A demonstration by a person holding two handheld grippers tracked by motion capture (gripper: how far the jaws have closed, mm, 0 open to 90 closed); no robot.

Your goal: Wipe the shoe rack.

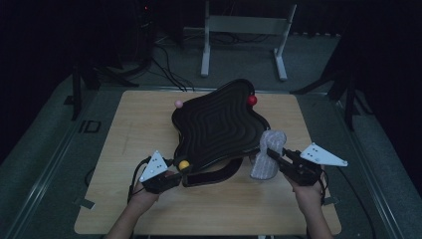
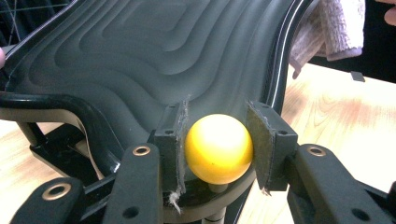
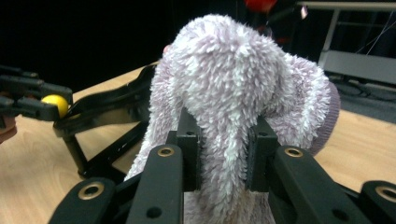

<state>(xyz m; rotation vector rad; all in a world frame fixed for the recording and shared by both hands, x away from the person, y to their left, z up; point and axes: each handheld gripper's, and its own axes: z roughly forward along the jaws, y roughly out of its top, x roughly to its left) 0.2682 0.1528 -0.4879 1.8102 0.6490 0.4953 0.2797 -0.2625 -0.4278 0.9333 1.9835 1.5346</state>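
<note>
On the wooden counter [image 1: 124, 199] stands a black wavy-edged tray [image 1: 219, 124], its ribbed surface tilted up on a black stand. At the tray's near left corner sits a yellow ball knob [image 1: 184, 165], and the left hand-held gripper [image 1: 175, 172] is clenched on it: in the left gripper view the pads [image 2: 172, 140] press the yellow knob [image 2: 218, 148] from both sides. A pink knob [image 1: 178, 103] sits at the far left rim and a red knob [image 1: 252, 100] at the far right rim. Near the tray's right edge, the right hand-held gripper [image 1: 271, 152] grasps a fluffy pale-lilac cloth [image 1: 268, 152] (bunched, hanging down toward the counter), which touches the tray's right rim. In the right gripper view the cloth [image 3: 233, 93] is pinched between the pads [image 3: 190, 144].
</note>
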